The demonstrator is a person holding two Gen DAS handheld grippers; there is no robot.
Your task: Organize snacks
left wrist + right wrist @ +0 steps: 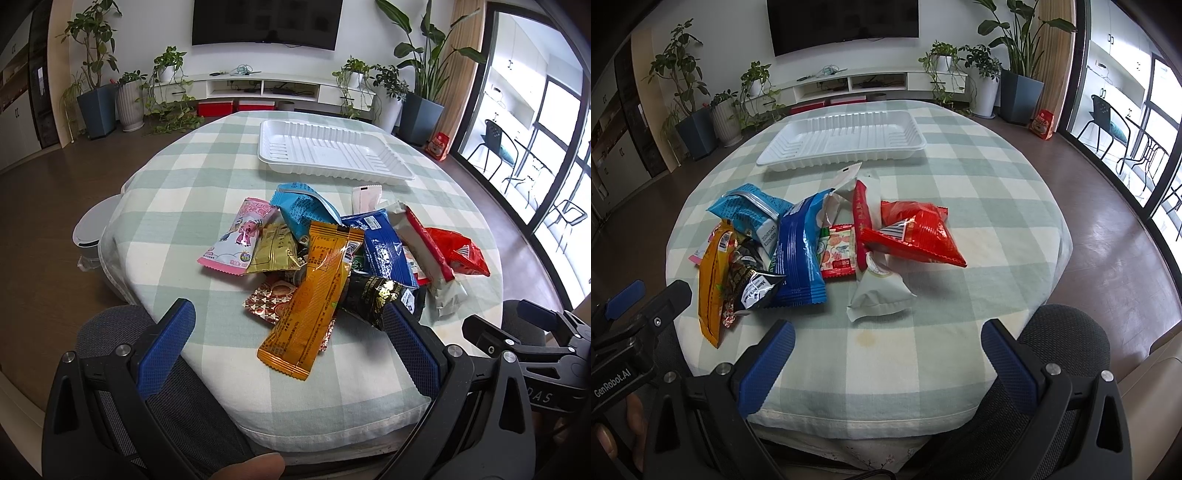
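A heap of snack packets lies on the checked tablecloth (184,177): an orange packet (314,295), a pink packet (240,236), a dark blue packet (380,243), a red packet (916,232) and a white packet (879,291). An empty white tray (325,151) sits behind the heap; it also shows in the right wrist view (846,140). My left gripper (291,343) is open, just before the orange packet. My right gripper (886,358) is open and empty at the near table edge, short of the white packet.
The round table is bounded by a grey chair back (1067,332) at the near edge. A white bin (92,225) stands left of the table. Potted plants (92,92), a TV unit and glass doors line the room beyond.
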